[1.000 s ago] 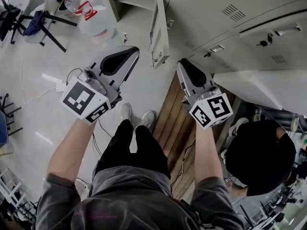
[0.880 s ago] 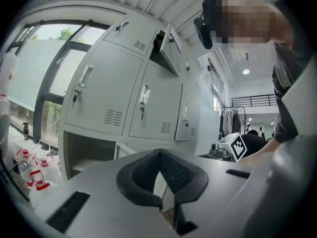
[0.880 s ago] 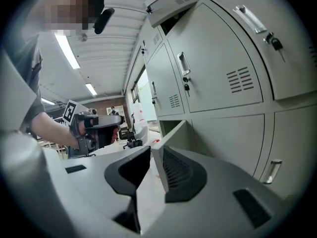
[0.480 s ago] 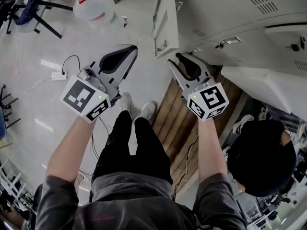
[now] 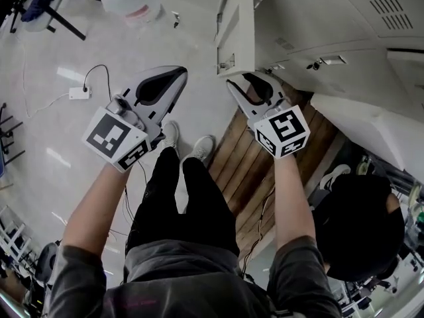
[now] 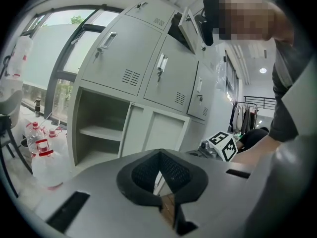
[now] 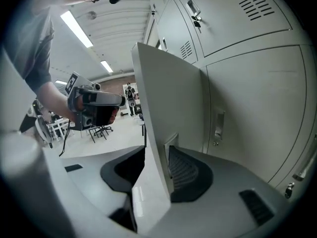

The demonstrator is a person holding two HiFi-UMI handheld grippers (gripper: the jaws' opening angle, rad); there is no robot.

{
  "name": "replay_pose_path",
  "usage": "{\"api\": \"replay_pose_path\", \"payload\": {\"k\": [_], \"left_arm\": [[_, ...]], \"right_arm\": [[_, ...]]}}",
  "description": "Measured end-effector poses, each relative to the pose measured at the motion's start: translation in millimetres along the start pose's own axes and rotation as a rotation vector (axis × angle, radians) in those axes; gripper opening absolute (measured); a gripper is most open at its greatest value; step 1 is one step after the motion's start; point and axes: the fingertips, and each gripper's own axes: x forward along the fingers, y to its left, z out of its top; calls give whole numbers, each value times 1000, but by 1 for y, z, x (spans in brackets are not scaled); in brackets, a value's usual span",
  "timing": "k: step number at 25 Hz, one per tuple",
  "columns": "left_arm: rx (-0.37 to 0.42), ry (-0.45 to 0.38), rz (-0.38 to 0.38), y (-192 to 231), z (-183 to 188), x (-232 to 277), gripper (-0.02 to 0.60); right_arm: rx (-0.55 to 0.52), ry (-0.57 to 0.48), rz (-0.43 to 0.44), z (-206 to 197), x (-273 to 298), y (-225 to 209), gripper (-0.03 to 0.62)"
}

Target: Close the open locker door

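While the left gripper (image 5: 173, 77) hangs back at centre left of the head view, jaws pressed together on nothing, the right gripper (image 5: 246, 82) has just climbed up the frame and spread its jaws; a second ago it sat lower, clear of the lockers. Now it meets the lower corner of the locker door (image 5: 235, 18), which stands swung out, edge-on, at top centre. Its own view confirms it: the door's free edge sits between the parted jaws, the pad at the right of that view against or just beside the panel, with no firm pinch evident. That looks like the contact the task needs, and a push toward the locker bank at upper right should swing the door shut.
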Motion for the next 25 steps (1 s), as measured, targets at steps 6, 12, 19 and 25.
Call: {"api": "replay_pose_path", "payload": {"k": [6,12,19,25], "left_arm": [[-25,21,23,3,-19,1,13],[-38,20,43,6,-25,1,14],[-42,14,62,12,-25,-7,12],[-35,8,66,24,-24,-17,13]], "right_arm": [[-31,26,43,-10,13,0,167],[-80,38,69,-9,25,1,170],[-111,48,102,-6,41,10,170],[-129,31,87,-1,57,20,160]]}}
